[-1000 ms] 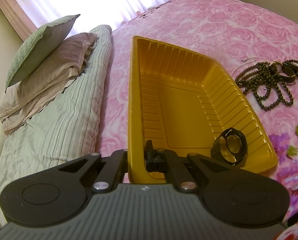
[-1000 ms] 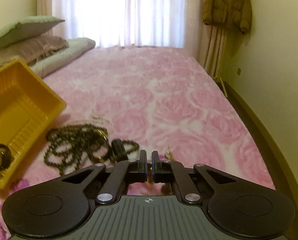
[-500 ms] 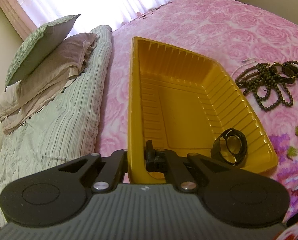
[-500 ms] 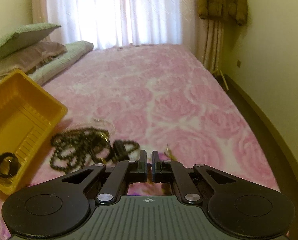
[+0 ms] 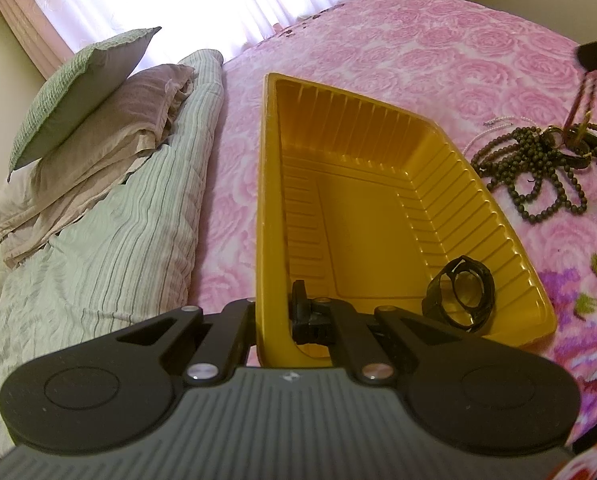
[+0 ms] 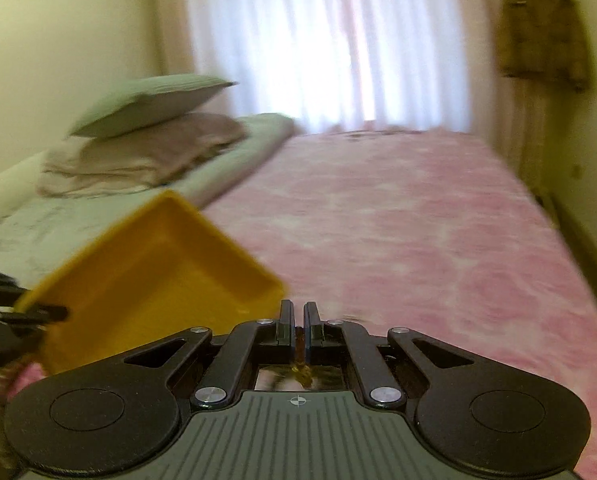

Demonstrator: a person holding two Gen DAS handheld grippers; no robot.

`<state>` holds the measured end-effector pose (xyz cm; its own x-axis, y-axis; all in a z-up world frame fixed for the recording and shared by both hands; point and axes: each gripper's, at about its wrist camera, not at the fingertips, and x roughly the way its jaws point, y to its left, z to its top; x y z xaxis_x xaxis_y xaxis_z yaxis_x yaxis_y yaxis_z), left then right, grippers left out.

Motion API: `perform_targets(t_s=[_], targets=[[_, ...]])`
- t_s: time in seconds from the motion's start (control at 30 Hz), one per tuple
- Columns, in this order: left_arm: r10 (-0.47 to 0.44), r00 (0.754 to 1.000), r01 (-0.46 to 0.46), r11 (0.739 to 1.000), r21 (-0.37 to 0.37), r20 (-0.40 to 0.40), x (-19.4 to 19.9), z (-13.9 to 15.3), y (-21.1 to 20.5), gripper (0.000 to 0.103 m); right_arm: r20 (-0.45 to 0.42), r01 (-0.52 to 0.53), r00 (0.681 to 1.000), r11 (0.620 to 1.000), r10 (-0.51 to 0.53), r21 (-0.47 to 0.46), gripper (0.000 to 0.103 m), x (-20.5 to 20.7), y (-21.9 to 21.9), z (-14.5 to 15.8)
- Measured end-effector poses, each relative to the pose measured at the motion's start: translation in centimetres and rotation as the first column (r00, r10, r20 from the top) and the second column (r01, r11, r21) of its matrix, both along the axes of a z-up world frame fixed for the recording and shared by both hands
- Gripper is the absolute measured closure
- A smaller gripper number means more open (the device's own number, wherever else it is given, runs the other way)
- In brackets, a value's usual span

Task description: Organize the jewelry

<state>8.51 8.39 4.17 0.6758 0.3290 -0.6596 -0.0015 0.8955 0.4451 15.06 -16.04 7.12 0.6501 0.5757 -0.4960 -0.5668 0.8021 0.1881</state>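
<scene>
A yellow plastic tray [image 5: 378,208] lies on the pink bedspread; my left gripper [image 5: 274,320] is shut on its near rim. A black watch [image 5: 460,298] lies in the tray's near right corner. A heap of dark bead necklaces [image 5: 538,168] with a pearl strand lies right of the tray. My right gripper [image 6: 297,316] is shut on a thin gold piece of jewelry [image 6: 300,370] that hangs below its fingers; in the left wrist view it dangles [image 5: 580,114] above the bead heap. The tray also shows in the blurred right wrist view [image 6: 158,276].
Stacked pillows [image 5: 86,112] and a striped folded quilt [image 5: 110,240] lie left of the tray. Curtains [image 6: 338,40] hang behind the bed and a brown jacket [image 6: 542,32] hangs at the far right wall.
My right gripper has risen from the bed and swung left toward the tray, lifting the gold piece off the heap. My left gripper and the tray have not moved.
</scene>
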Motion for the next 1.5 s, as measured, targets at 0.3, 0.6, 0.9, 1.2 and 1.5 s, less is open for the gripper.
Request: perform_targets(t_s=[0.3, 0.6, 0.9, 1.2, 1.5], targets=[[0.002, 1.0, -0.002, 1.0, -0.013, 0.002, 0.0, -0.2, 0.1, 0.101, -0.078, -0.18, 0.981, 0.983, 0.177, -0.036, 0.099, 1.0, 8.6, -2.9], [0.009, 1.0, -0.009, 1.0, -0.026, 0.002, -0.1, -0.3, 0.2, 0.101, -0.095, -0.175, 0.98, 0.985, 0.172, -0.016, 0.099, 2.0, 9.2, -3.9], [0.011, 1.0, -0.011, 1.0, -0.027, 0.006, 0.0, -0.2, 0.2, 0.101, -0.114, 0.027, 0.993, 0.999, -0.029, -0.022, 0.065, 1.0, 1.1, -5.7], [0.013, 1.0, -0.013, 1.0, -0.024, 0.004, 0.0, -0.2, 0.3, 0.101, -0.134, 0.268, 0.95, 0.956, -0.283, -0.118, 0.064, -1.6, -8.0, -9.4], [0.02, 1.0, -0.02, 1.0, -0.005, -0.004, 0.1, -0.2, -0.2, 0.101, -0.102, 0.337, 0.932, 0.934, -0.349, -0.116, 0.064, -0.6, -11.1, -10.0]])
